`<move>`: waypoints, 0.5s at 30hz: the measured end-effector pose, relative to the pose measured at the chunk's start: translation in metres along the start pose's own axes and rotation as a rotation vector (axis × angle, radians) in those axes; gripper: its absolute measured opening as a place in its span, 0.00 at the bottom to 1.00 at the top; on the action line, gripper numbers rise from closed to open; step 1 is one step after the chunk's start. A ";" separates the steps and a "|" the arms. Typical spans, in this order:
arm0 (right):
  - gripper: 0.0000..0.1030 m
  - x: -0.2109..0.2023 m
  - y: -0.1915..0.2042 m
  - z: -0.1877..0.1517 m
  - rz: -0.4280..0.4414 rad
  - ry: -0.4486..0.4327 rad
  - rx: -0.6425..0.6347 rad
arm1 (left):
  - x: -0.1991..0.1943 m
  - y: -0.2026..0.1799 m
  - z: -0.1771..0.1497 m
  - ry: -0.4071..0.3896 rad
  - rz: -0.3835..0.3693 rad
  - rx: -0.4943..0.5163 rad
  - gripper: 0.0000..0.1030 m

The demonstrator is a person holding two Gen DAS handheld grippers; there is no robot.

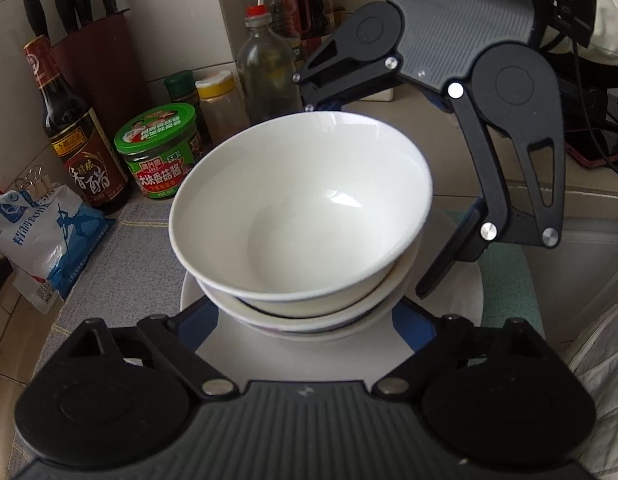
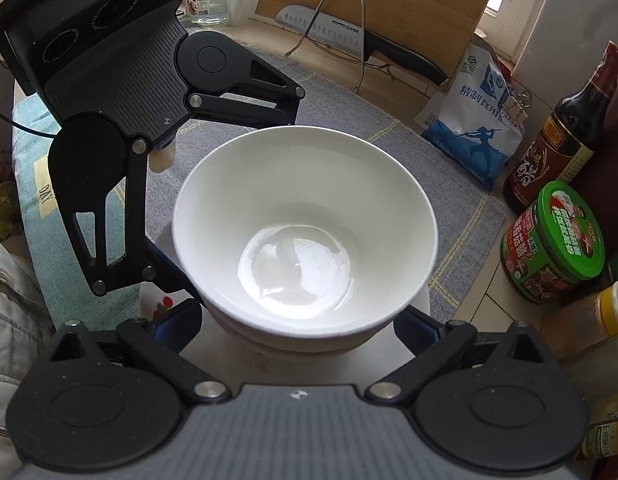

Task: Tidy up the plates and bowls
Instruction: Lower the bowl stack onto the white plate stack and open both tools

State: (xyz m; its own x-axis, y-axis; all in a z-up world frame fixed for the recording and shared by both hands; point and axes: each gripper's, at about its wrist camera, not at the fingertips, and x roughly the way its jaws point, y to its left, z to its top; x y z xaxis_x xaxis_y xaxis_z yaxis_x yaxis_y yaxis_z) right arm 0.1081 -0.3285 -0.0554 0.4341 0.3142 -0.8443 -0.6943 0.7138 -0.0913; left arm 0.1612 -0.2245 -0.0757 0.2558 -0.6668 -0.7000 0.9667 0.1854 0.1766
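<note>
Around stacked bowls [image 1: 301, 216], both grippers spread wide

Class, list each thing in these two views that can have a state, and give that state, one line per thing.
Top bowl: upright, empty, tilted, nested in the bowl stack.
Plate: flat on the mat, under the bowls.
Left gripper: open, fingers either side of the stack.
Right gripper: open, fingers either side of the stack.
Sauce jar: upright, lid on.
Vinegar bottle: upright.

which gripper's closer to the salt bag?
Left. The salt bag lies just off the left gripper's left side; the right gripper sits across the bowl stack from it.
</note>
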 end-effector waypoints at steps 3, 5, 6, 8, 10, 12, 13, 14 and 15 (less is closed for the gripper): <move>1.00 0.000 0.006 -0.002 -0.027 0.006 -0.005 | -0.009 -0.002 -0.005 -0.012 0.042 -0.023 0.94; 1.00 -0.001 0.009 -0.004 -0.046 0.006 -0.001 | -0.017 -0.005 -0.008 -0.023 0.075 -0.040 0.95; 1.00 -0.001 0.010 -0.006 -0.060 0.004 0.003 | -0.021 -0.007 -0.010 -0.025 0.090 -0.049 0.95; 1.00 -0.003 0.013 -0.008 -0.085 0.003 0.016 | -0.030 -0.013 -0.012 -0.039 0.130 -0.072 0.95; 1.00 -0.006 0.017 -0.010 -0.133 -0.002 0.047 | -0.040 -0.021 -0.014 -0.063 0.179 -0.096 0.95; 1.00 -0.009 0.020 -0.012 -0.163 0.002 0.095 | -0.051 -0.028 -0.017 -0.103 0.216 -0.127 0.95; 1.00 -0.010 0.022 -0.013 -0.182 0.004 0.125 | -0.057 -0.031 -0.019 -0.122 0.227 -0.152 0.95; 1.00 -0.011 0.025 -0.014 -0.209 0.007 0.153 | -0.062 -0.034 -0.021 -0.139 0.236 -0.178 0.95; 1.00 -0.012 0.029 -0.015 -0.241 0.011 0.179 | -0.068 -0.037 -0.023 -0.158 0.249 -0.204 0.95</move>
State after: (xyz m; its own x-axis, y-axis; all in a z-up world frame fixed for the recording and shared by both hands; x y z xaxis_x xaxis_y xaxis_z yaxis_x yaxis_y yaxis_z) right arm 0.0742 -0.3210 -0.0556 0.5677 0.1162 -0.8150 -0.4594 0.8662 -0.1965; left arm 0.1078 -0.1697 -0.0504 0.4971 -0.6834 -0.5347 0.8564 0.4856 0.1756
